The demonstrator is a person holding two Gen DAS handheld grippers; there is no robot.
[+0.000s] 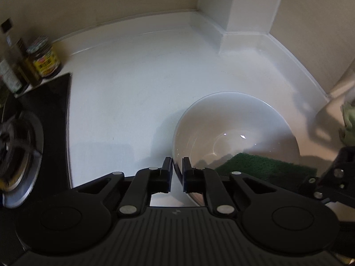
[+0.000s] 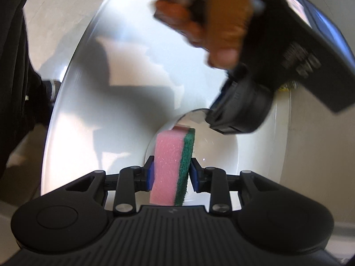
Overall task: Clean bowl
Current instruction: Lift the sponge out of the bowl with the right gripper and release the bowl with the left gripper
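Observation:
A white bowl [image 1: 233,122] stands on the white counter [image 1: 133,77]. My left gripper [image 1: 176,170] is shut on its near-left rim, one finger outside and one inside. My right gripper [image 2: 172,161] is shut on a pink sponge [image 2: 168,166] with a green scouring face, and the sponge's far end reaches the bottom of the bowl [image 2: 88,110]. In the left wrist view the green face of the sponge [image 1: 266,166] lies over the bowl's near-right rim, with the right gripper [image 1: 319,177] behind it. A hand [image 2: 221,22] holds the left gripper [image 2: 212,119] at the bowl's far rim.
A black hob with a gas burner [image 1: 13,146] lies to the left. A jar [image 1: 45,58] and bottles [image 1: 8,66] stand at the back left. A white pillar [image 1: 244,11] juts from the back wall. Something green [image 1: 349,122] sits at the right edge.

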